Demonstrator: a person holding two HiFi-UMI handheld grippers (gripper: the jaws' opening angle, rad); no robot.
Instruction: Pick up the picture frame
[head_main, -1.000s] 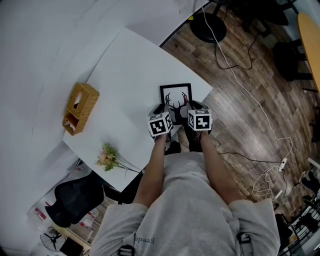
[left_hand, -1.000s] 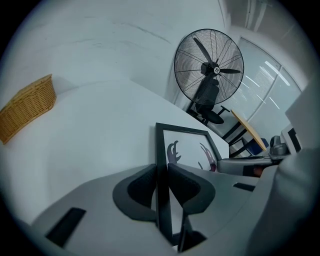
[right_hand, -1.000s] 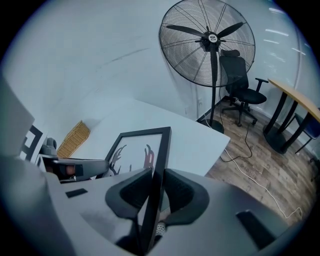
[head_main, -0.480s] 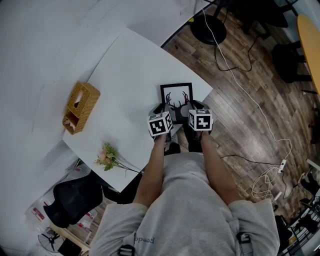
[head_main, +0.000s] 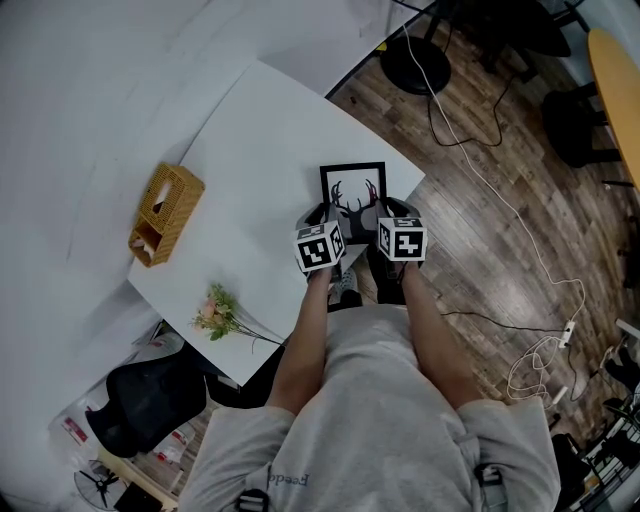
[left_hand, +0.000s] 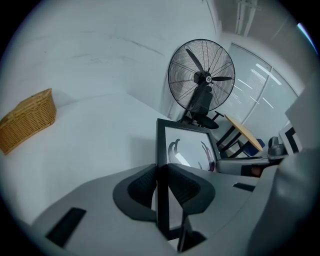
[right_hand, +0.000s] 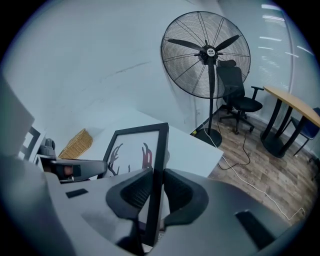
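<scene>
Basket (head_main: 165, 213) on white table (head_main: 250, 150)

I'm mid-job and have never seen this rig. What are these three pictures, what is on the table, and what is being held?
There is no robot here. A person holds a two-jaw gripper in each hand. The head view comes from a camera on the person's head, looking down. The left and right gripper views come from cameras riding on the grippers, each looking along its own jaws. The white table bears a wicker box and a sprig of flowers. Both grippers hold the black picture frame, which shows an antler print. The left gripper is clamped on the frame's left side and the right gripper on its right side. The right jaws have just been closing on it.
</scene>
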